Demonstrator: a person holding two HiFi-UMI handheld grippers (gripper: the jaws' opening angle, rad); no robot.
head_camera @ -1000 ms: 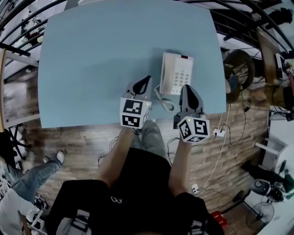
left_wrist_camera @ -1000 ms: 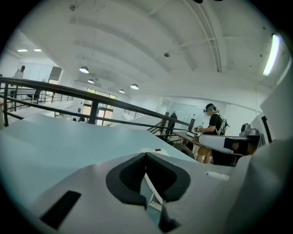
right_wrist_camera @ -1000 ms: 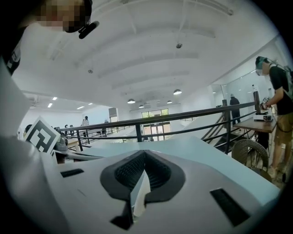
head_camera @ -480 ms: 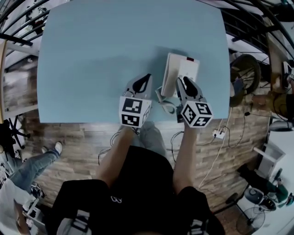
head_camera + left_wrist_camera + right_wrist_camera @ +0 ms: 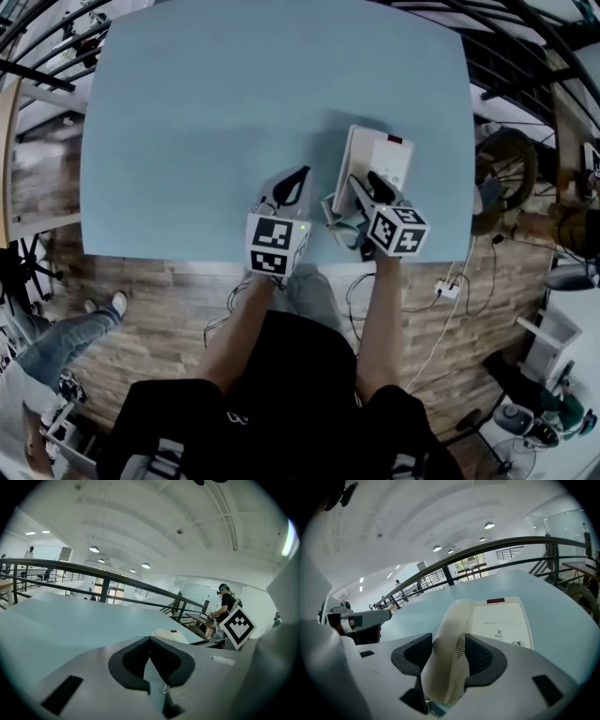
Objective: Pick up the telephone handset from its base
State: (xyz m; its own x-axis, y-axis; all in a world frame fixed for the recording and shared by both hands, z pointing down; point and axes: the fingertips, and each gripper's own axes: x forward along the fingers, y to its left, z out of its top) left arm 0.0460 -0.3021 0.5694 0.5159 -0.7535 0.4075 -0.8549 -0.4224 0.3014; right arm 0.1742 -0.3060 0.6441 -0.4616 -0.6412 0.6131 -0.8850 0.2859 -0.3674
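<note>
While the left claw [image 5: 292, 184] hovers idle over the near edge of the pale blue counter [image 5: 216, 103], jaws pressed together on nothing, the right claw [image 5: 443, 665] does the work just beside it. Its dark pads sit on either side of the cream plastic telephone handset [image 5: 452, 620], closed on its near end. That handset lies in its cradle along the left side of the white rectangular telephone base [image 5: 502, 620], near the counter's right front corner. The grasp looks made and the lift not yet begun. Next comes a straight raise, steady enough to clear the cradle without dragging the base along.
</note>
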